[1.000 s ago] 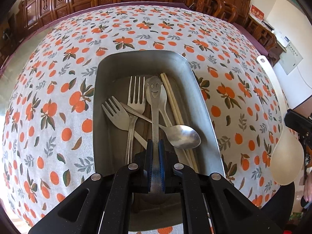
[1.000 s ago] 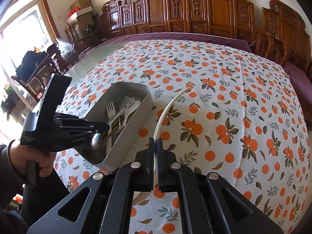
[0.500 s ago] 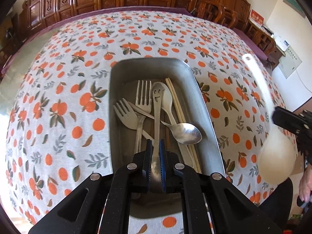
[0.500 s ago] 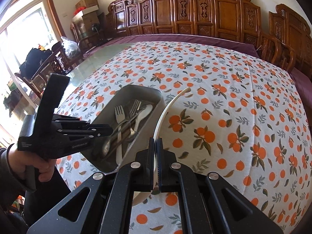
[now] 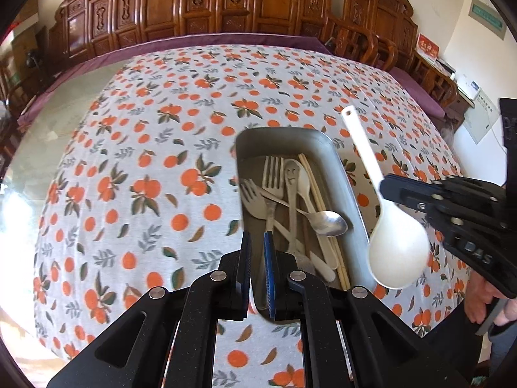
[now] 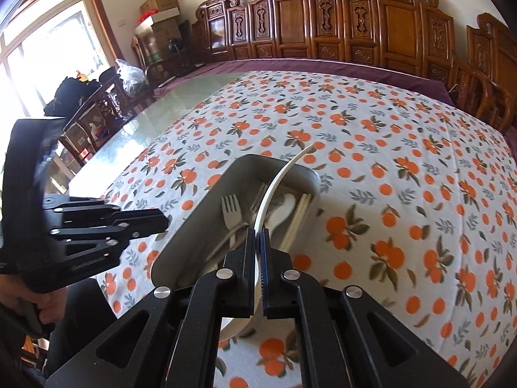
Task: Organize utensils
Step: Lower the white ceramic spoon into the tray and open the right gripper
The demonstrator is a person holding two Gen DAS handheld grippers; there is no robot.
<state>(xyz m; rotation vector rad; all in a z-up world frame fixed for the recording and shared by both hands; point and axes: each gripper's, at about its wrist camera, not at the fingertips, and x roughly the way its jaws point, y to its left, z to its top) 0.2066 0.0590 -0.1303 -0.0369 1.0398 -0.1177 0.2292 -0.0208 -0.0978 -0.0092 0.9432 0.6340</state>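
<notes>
- Your left gripper [image 5: 255, 242] had its fingers [image 5: 269, 268] drawn almost together, with only a narrow slit between the blue pads and nothing in that slit.
- It hung above the near end of the metal tray [image 5: 342, 174] and touched none of the cutlery.
- Your right gripper [image 6: 257, 236] was clenched on the white spoon [image 6: 278, 181], its fingers pinching the handle just above the bowl.
- You held the white spoon in the air, with its bowl toward you and its handle arching away over the tray's far end.
- From the left wrist it showed over the tray's right rim, clear of the contents.
- The tray sat on the orange-print cloth [image 5: 145, 161], toward the near edge of the desk.
- Inside it lay two forks [image 5: 273, 171], a smiley-faced spoon [image 5: 291, 174], a steel spoon [image 5: 329, 223], a pale spoon [image 5: 305, 179] and chopsticks [image 5: 315, 187], the chopsticks along the right wall.
</notes>
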